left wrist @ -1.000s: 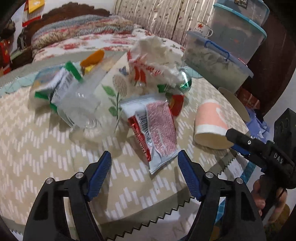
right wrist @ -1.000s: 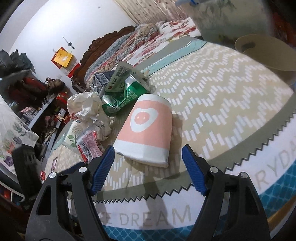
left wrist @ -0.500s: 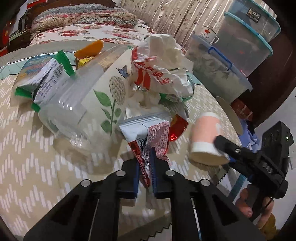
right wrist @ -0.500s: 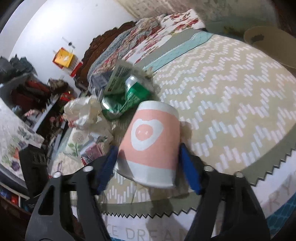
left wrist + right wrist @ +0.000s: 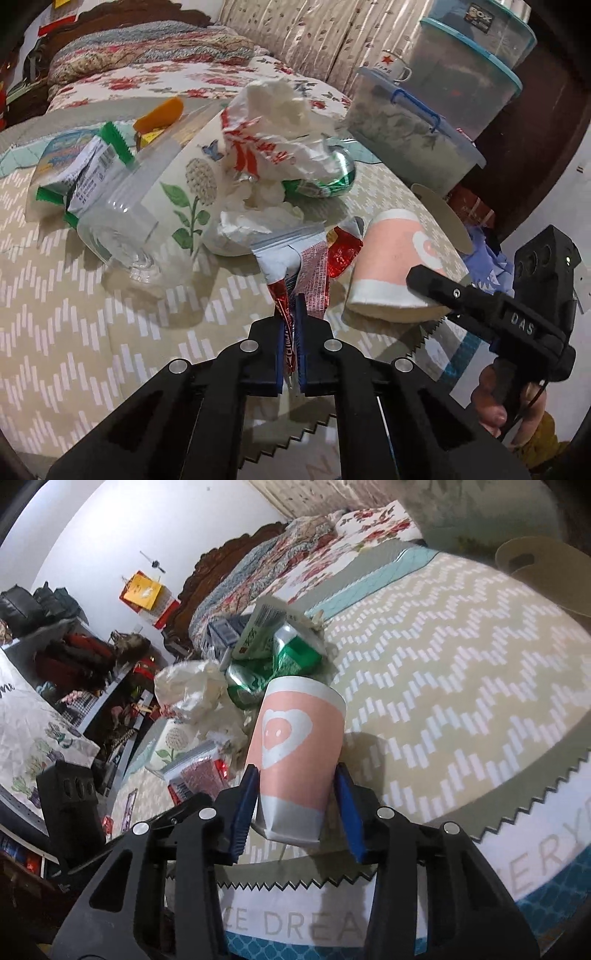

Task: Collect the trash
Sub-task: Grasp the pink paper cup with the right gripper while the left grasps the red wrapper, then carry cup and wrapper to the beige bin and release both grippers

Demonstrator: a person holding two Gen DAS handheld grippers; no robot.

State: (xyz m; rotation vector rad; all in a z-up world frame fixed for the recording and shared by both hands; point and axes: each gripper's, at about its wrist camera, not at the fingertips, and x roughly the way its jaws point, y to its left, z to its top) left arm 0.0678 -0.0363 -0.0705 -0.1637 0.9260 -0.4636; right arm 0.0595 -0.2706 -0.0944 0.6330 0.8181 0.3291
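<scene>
My left gripper [image 5: 290, 332] is shut on the near end of a red-and-white snack wrapper [image 5: 310, 258], which lies on the chevron mat [image 5: 74, 332]. To its right a pink paper cup [image 5: 391, 258] with a white heart lies on its side. In the right wrist view my right gripper [image 5: 295, 786] straddles the pink paper cup [image 5: 295, 731] at its base. Its jaws are closing, both blue pads touch the cup's sides, and the base looks creased.
Behind the wrapper sits a trash pile: a crumpled white bag [image 5: 273, 122], a green can [image 5: 325, 181], a floral paper cup [image 5: 184, 177], a clear plastic cup [image 5: 122, 221] and a green-white packet [image 5: 92, 158]. Lidded storage boxes [image 5: 406, 129] stand at the back right. The mat's zigzag edge [image 5: 517, 797] runs close by.
The left jaws went from wide apart to shut on the wrapper's end. The right jaws moved in around the pink cup's base and narrowed onto it.
</scene>
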